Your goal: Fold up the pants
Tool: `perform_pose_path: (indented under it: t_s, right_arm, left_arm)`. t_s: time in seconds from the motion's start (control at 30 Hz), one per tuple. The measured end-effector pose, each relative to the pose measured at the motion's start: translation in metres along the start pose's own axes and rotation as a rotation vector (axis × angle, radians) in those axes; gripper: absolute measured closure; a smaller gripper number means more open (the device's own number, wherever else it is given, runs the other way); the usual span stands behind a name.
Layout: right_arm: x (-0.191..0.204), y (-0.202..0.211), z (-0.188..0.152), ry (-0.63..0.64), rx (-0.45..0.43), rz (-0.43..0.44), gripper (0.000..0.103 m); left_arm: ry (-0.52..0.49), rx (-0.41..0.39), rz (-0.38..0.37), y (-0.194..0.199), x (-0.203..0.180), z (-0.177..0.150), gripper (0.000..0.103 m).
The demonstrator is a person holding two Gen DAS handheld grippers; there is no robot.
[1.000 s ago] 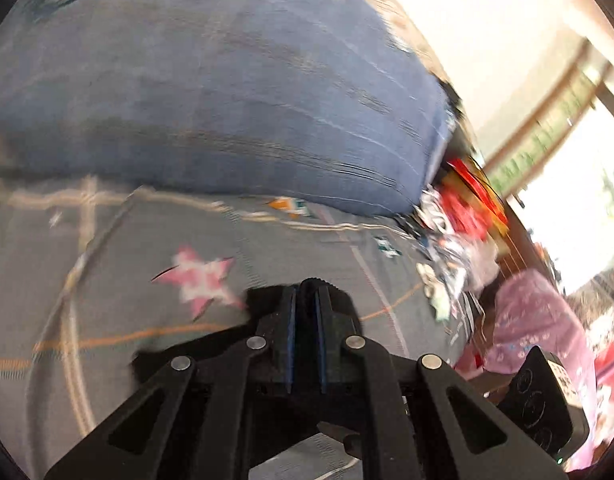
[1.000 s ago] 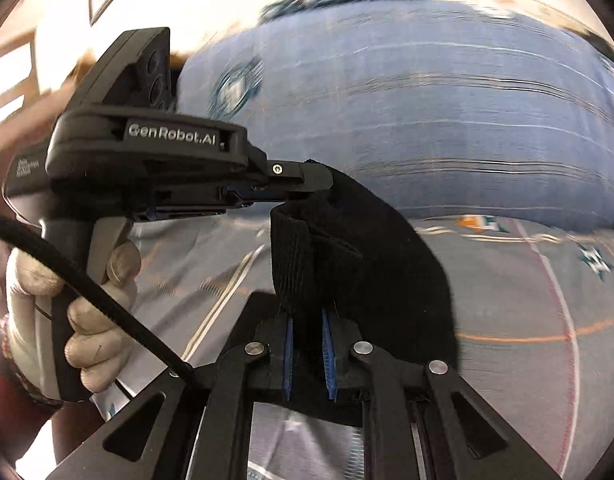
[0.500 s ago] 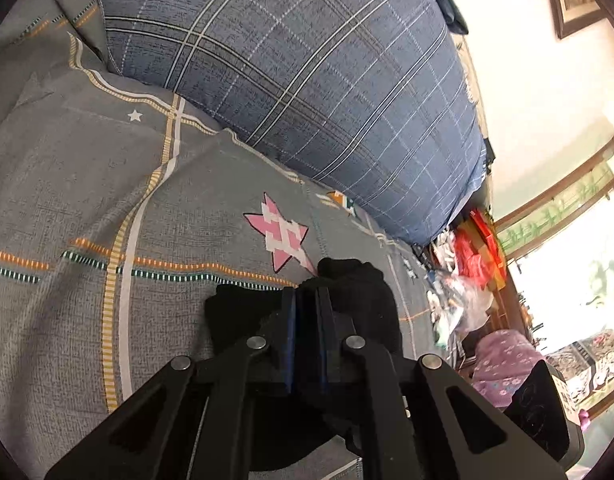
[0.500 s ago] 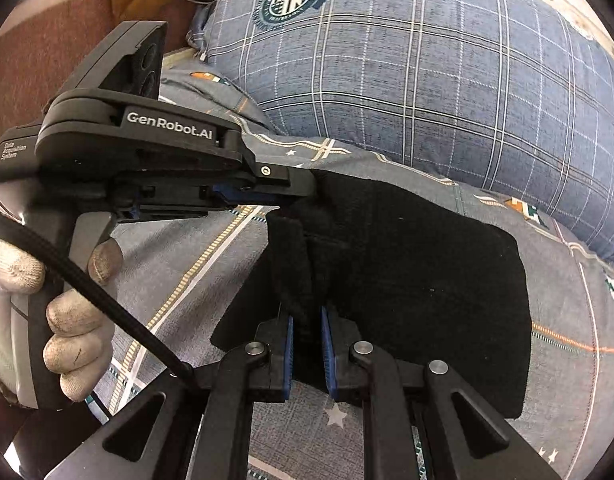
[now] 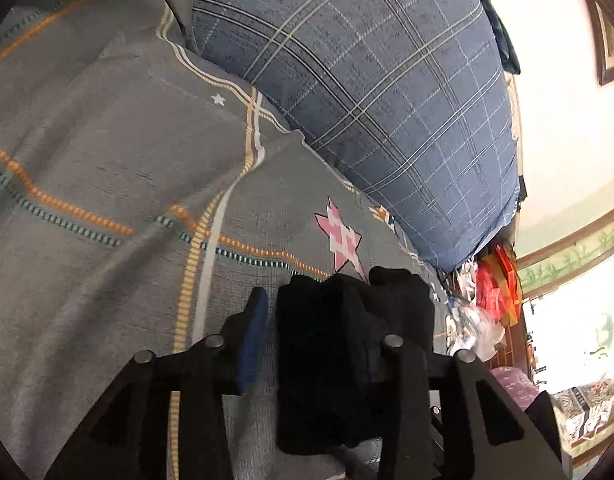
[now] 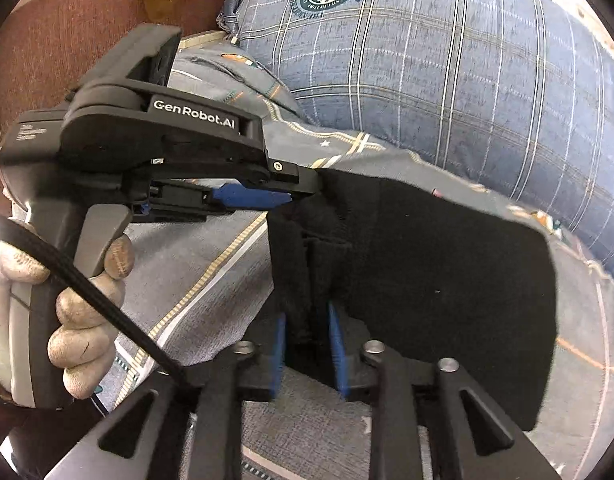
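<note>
Grey patterned bedsheet [image 5: 107, 184] beneath a blue plaid pillow [image 5: 387, 92]. Left wrist view: left hand-held gripper [image 5: 311, 336] spread, black pants [image 5: 347, 344] bunched loose between its jaws. Right wrist view alone shows the folded panel [image 6: 447, 280] lying flat; right hand-held gripper [image 6: 307, 344] slightly parted around an edge. Release step; withdrawing likely follows.

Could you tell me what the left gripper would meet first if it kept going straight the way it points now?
The black pants bunched between the left gripper's open fingers come first. Past them lies the grey bedsheet near its pink star, then the blue plaid pillow; depth is hard to judge.
</note>
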State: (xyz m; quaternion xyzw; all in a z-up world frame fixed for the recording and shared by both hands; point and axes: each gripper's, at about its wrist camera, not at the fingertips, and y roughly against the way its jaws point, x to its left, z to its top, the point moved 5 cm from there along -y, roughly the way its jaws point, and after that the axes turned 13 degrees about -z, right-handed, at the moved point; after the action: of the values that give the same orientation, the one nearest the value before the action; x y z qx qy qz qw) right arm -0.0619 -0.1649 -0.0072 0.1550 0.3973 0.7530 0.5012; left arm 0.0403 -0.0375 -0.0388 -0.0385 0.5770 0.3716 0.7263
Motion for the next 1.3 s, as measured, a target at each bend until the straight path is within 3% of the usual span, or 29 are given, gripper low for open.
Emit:
perform_pose_path:
  t_s: [0.03,0.07,0.27,0.4,0.53,0.67,0.87,1.0,1.1,1.2,1.3]
  right_arm:
    - [0.001,0.006,-0.002,0.003,-0.002,0.036,0.043]
    - [0.002,0.013,-0.004,0.010,-0.005,0.063,0.035]
    - [-0.020,0.059,-0.027,-0.012,-0.018,0.127,0.035]
    - [-0.078,0.077,-0.022,-0.178,-0.063,0.061,0.035]
    - [-0.131,0.063,-0.017,-0.373,-0.060,0.040,0.035]
    - [-0.150,0.032,-0.026,-0.515,0.001,0.115,0.035]
    - [-0.146,0.011,-0.045,-0.488,0.049,0.073,0.037]
    - [-0.144,0.010,-0.039,-0.423,0.069,0.041,0.036]
    - [-0.151,0.025,-0.025,-0.436,0.034,0.049,0.036]
    - [-0.165,0.031,0.002,-0.458,-0.022,0.022,0.036]
    - [-0.170,0.006,0.025,-0.435,0.013,-0.008,0.036]
  left_arm:
    - [-0.004,-0.004,0.001,0.004,-0.002,0.001,0.065]
    - [-0.007,-0.012,0.005,0.009,-0.004,0.003,0.064]
    - [-0.035,-0.077,0.006,0.040,-0.028,0.010,0.062]
    - [-0.078,-0.037,-0.054,0.023,-0.060,0.001,0.060]
    - [-0.099,0.056,-0.074,-0.020,-0.075,-0.015,0.057]
    - [-0.122,0.087,0.027,-0.041,-0.061,-0.034,0.057]
    - [-0.198,0.058,0.040,-0.023,-0.050,-0.049,0.057]
    - [-0.183,0.089,0.123,-0.010,-0.042,-0.051,0.057]
    - [-0.173,0.056,0.077,0.003,-0.052,-0.044,0.057]
    - [-0.199,0.007,0.109,0.001,-0.061,-0.029,0.053]
    - [-0.168,0.005,0.147,-0.021,-0.054,-0.016,0.053]
